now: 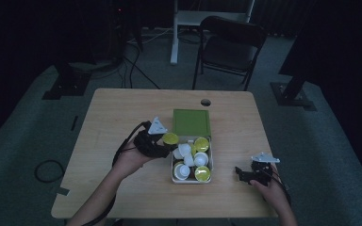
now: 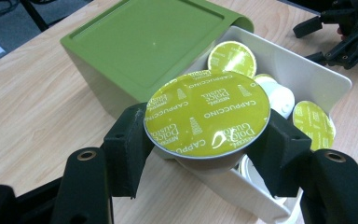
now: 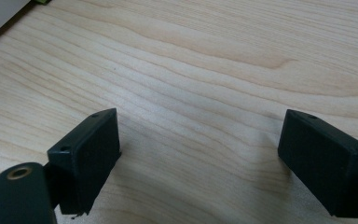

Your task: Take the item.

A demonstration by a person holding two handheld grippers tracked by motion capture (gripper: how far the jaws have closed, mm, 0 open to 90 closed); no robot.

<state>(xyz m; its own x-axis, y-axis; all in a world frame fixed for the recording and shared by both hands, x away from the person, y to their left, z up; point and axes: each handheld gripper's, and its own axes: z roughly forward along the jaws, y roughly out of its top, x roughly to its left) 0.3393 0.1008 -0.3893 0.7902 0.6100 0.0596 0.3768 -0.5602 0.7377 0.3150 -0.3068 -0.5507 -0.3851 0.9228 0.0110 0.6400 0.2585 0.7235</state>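
A coffee capsule with a yellow-green foil lid point(image 2: 207, 112) printed "Cappuccino" sits clamped between the two black jaws of my left gripper point(image 2: 205, 140). It hangs over the left edge of the white tray point(image 2: 307, 74). In the high view that capsule point(image 1: 170, 138) is at the tray's top left corner, held by the left gripper point(image 1: 162, 141). The tray point(image 1: 191, 180) holds several capsules, some lid-up yellow-green, some white. My right gripper point(image 3: 200, 158) stands open over bare wood, nothing between its jaws; in the high view it point(image 1: 241, 173) rests right of the tray.
A green box lid point(image 1: 191, 122) lies face-down against the tray's far end. The wooden table point(image 1: 122, 113) has a cable hole point(image 1: 205, 102) at the back. A black chair point(image 1: 231, 44) stands beyond the table.
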